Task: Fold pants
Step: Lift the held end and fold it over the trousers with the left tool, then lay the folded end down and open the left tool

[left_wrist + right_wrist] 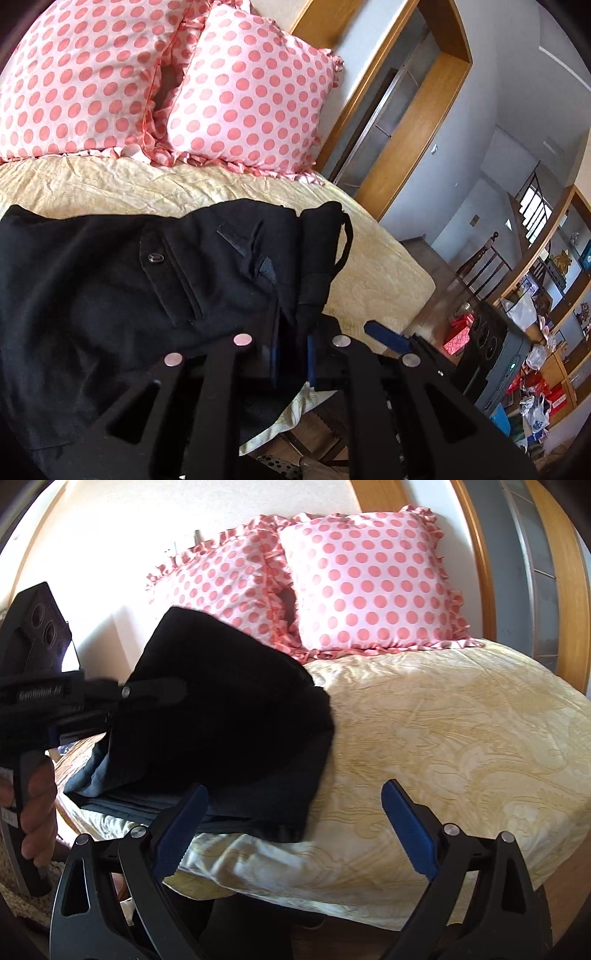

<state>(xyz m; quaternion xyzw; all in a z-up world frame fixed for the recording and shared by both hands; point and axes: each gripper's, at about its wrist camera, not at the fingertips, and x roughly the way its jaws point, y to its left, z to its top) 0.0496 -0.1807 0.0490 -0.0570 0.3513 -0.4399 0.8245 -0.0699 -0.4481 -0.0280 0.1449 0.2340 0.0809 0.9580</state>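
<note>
Left gripper (291,350) clamped on black pants (129,280) hem, lifted over bed (461,720); right gripper (295,823) spread apart, empty, just beside pants

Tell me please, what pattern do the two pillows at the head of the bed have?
Pink with coral polka dots and ruffled edges, clearest in the right wrist view.

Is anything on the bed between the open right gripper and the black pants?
Nothing visible. The right gripper hangs open over the bedspread at the bed's edge, its left pad right at the pants. The left gripper is shut on them.
</note>
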